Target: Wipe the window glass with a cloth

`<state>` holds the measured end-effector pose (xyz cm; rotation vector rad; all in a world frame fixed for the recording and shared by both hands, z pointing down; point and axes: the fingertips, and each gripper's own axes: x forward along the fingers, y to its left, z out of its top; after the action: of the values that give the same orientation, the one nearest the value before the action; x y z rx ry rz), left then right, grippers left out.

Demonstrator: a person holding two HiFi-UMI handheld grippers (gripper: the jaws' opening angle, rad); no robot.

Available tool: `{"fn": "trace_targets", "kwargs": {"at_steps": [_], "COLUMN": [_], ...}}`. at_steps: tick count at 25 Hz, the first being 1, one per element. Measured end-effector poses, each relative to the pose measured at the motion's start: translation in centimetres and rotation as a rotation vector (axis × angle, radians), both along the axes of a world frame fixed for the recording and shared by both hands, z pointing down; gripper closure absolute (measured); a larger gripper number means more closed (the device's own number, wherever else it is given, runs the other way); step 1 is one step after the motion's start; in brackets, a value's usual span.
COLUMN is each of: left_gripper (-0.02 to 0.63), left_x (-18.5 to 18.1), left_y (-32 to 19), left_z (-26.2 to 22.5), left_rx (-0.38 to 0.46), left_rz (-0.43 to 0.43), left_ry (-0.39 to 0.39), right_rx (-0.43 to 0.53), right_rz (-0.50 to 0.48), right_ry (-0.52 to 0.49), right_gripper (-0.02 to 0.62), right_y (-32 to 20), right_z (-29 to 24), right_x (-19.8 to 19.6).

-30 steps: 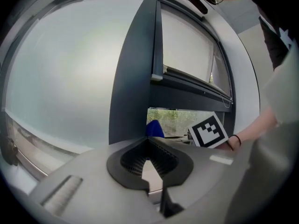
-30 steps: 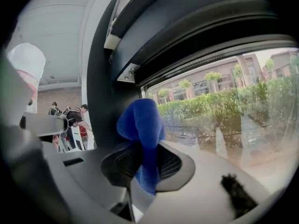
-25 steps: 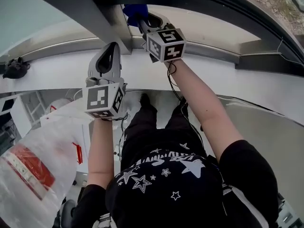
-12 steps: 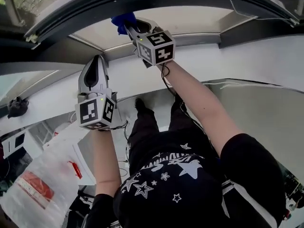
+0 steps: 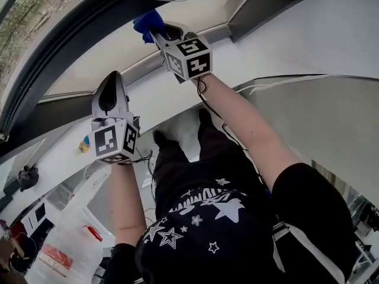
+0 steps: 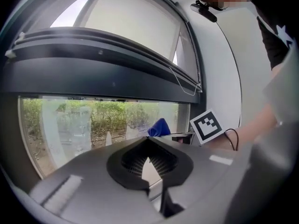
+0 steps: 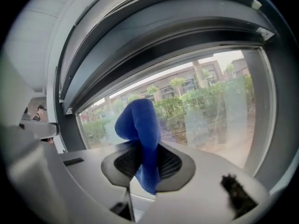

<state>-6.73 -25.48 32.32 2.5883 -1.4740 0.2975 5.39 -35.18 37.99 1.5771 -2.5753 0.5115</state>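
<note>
The right gripper point(image 5: 155, 33) has its jaws clamped on a bunched blue cloth point(image 7: 140, 129), held up close to the window glass point(image 7: 210, 106) near the dark frame point(image 6: 117, 78); whether they touch is unclear. The left gripper point(image 5: 112, 78) points at the glass beside it, jaws closed together on nothing.

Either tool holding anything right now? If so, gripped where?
Right tool is shut on the blue cloth, pinched partway along it; the bunched end sticks out past the jaws toward the window glass. Left tool is shut and empty.
</note>
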Motion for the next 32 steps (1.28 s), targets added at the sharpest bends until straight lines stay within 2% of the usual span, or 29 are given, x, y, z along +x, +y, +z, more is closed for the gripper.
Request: {"fn": "trace_targets", "kwargs": {"at_steps": [5, 9, 12, 18, 27, 32], "left_gripper": [0.598, 0.598, 0.598, 0.598, 0.598, 0.597], "left_x": [6.7, 11.2, 13.6, 17.7, 20.8, 18.5], "left_y": [0.1, 0.1, -0.5, -1.7, -2.2, -1.1], "left_z": [0.9, -0.9, -1.6, 0.7, 0.2, 0.7], "left_rx": [-0.014, -0.026, -0.026, -0.018, -0.003, -0.015], "left_rz": [0.066, 0.104, 0.123, 0.149, 0.189, 0.155], "left_ry": [-0.015, -0.007, 0.001, -0.013, 0.001, 0.031], "right_rx": [-0.014, -0.009, 0.010, 0.014, 0.003, -0.003], "right_rz": [0.098, 0.181, 0.242, 0.357, 0.489, 0.503], "right_ry": [-0.026, -0.036, -0.028, -0.030, -0.097, -0.121], "right_gripper": [0.518, 0.518, 0.518, 0.518, 0.518, 0.518], "right_y": [0.0, -0.2, -1.2, -2.5, -2.8, -2.3], "right_z": [1.2, -0.9, -2.2, 0.3, 0.1, 0.1], "right_x": [8.4, 14.8, 18.8, 25.8, 31.5, 30.6]}}
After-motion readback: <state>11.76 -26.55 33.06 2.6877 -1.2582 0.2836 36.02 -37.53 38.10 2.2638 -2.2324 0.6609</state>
